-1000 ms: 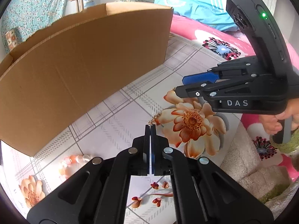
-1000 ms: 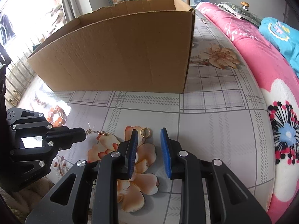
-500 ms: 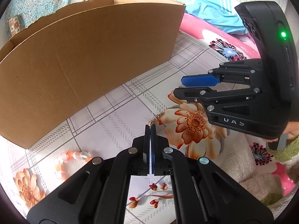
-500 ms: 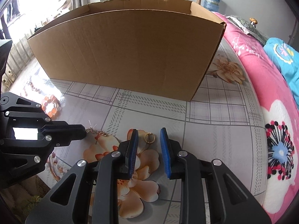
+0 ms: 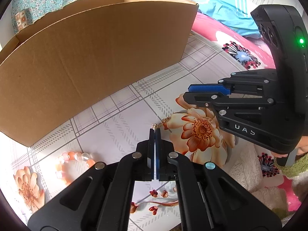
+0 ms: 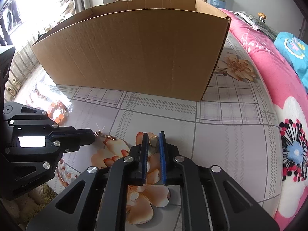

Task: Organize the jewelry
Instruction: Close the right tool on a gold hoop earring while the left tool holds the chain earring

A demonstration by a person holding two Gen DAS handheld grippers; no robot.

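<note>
Since a second ago the right gripper [image 6: 153, 142] has narrowed its jaws around the small gold ring [image 6: 153, 141] on the flowered plastic tablecloth [image 6: 221, 134]; they now sit closed on it, one pad at either side, the ring's lower edge hidden behind them. Left gripper [image 5: 155, 132] unchanged: jaws pressed together on the end of the thin gold chain [image 5: 163, 121], which trails off across the printed flower; its far end is hard to trace against the pattern. Orange-and-clear bead bracelet [image 5: 74, 160] lies left of the left gripper, partly hidden by its frame. Large open brown cardboard box [image 6: 134, 53] stands behind; its inside is out of sight.
</note>
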